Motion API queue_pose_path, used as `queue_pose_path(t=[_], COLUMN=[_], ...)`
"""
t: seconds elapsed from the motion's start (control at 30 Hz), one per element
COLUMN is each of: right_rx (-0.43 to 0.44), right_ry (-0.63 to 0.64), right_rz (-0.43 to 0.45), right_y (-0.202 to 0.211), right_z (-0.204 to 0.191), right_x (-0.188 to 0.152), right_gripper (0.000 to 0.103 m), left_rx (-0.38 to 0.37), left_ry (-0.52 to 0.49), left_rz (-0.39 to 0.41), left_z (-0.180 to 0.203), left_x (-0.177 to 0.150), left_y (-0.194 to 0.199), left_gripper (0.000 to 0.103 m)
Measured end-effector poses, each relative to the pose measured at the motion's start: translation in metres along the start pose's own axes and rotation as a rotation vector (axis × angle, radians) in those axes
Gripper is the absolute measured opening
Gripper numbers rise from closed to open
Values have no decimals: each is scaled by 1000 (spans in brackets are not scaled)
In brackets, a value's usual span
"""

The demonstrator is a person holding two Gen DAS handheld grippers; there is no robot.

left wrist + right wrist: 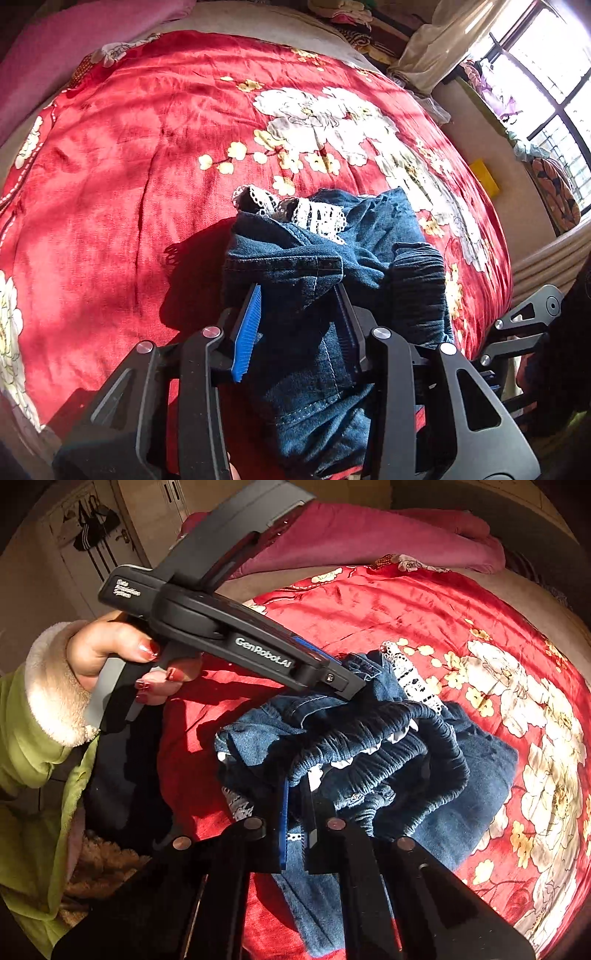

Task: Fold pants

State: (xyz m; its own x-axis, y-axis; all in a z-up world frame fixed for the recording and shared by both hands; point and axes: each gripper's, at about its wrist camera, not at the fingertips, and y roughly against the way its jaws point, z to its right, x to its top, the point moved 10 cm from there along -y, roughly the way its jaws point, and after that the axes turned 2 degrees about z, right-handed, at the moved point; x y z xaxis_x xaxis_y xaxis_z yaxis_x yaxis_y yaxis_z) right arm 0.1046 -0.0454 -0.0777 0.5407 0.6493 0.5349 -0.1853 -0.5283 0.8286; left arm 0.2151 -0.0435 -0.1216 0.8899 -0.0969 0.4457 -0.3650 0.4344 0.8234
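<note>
Dark blue denim pants [325,258] with white lace trim [317,216] lie bunched on the red floral bedspread [147,166]. My left gripper [299,299] has its jaws spread around a thick fold of the denim, which fills the gap between the blue pads [248,332]. In the right wrist view the pants [369,746] show a gathered elastic waistband [369,723]. My right gripper [295,794] is shut on the denim near that waistband. The left gripper's body [236,635], held by a hand [122,657], reaches in from the upper left.
A pink pillow [369,531] lies at the head of the bed. A window [546,74], a curtain [443,48] and a yellow item [484,176] are beyond the bed's far side. A cupboard door [92,535] stands behind the hand.
</note>
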Motion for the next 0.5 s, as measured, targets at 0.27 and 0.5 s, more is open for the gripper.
queue_pose_path(t=[0.27, 0.5], right_rx=[23, -8], right_ry=[-128, -96], right_rz=[23, 154], right_y=[-6, 33], right_z=[23, 8], right_x=[-43, -22], right_gripper=[5, 12], left_rx=[-55, -35], left_ry=[-11, -13], left_rz=[-25, -13], left_z=[14, 11], left_x=[3, 5], left_y=[-15, -9], left_gripper=[31, 39])
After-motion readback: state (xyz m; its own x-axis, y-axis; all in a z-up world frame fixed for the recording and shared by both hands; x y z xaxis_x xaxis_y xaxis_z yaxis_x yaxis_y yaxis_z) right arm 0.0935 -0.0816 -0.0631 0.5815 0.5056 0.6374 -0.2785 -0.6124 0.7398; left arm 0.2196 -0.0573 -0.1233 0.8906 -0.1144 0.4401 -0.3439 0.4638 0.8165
